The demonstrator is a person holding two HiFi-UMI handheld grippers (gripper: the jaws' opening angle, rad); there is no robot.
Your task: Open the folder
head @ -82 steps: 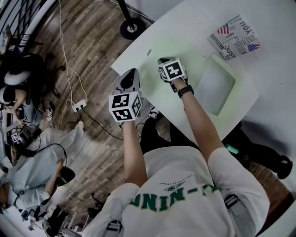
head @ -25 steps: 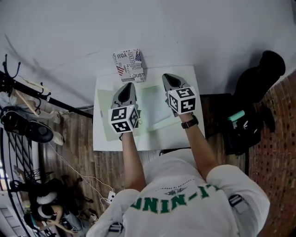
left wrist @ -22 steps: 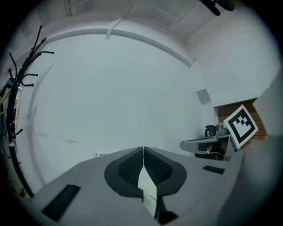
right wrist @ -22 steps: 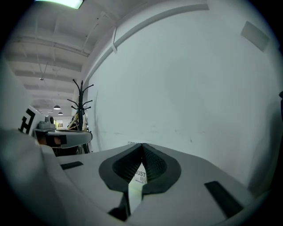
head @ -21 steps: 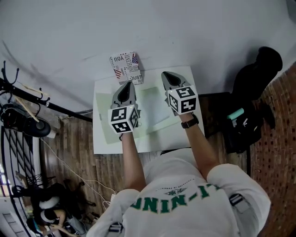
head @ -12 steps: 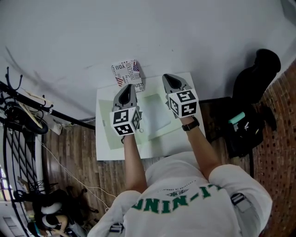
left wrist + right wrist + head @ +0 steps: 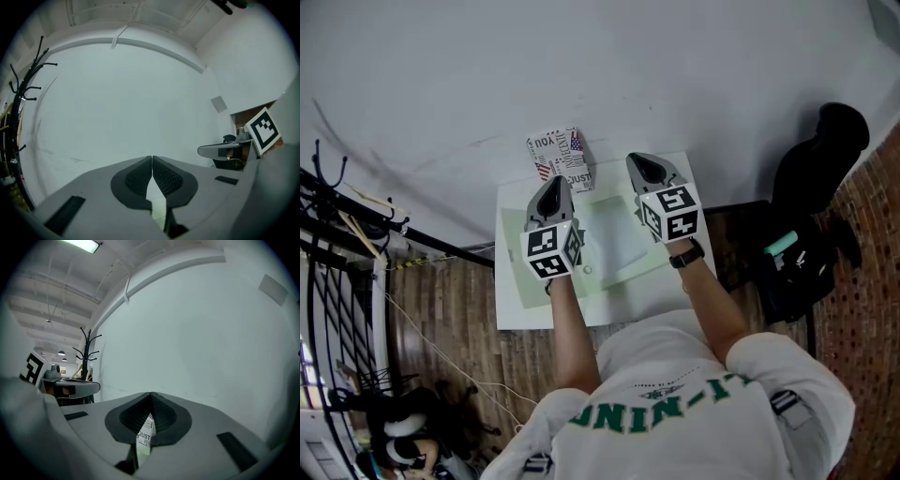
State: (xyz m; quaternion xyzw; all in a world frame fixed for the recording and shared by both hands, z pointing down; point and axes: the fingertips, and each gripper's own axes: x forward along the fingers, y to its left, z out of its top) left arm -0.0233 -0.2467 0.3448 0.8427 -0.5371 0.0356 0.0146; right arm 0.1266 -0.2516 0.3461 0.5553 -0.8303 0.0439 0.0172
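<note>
A pale green folder lies closed and flat on a small white table that stands against the wall. My left gripper hovers over the folder's left part, pointing level at the wall, jaws shut and empty. My right gripper hangs over the folder's right far corner, also shut with nothing held. In the left gripper view the pads meet at the tips, and a sliver of green folder shows below them. In the right gripper view the printed box shows through the slit under the shut jaws.
A printed box stands at the table's far edge against the white wall. A black coat rack is at the left, a dark bag and chair at the right. Cables lie on the wooden floor.
The person has turned from a slanted stance to face the table squarely. Over the last second both grippers have risen a little above the folder, still shut.
</note>
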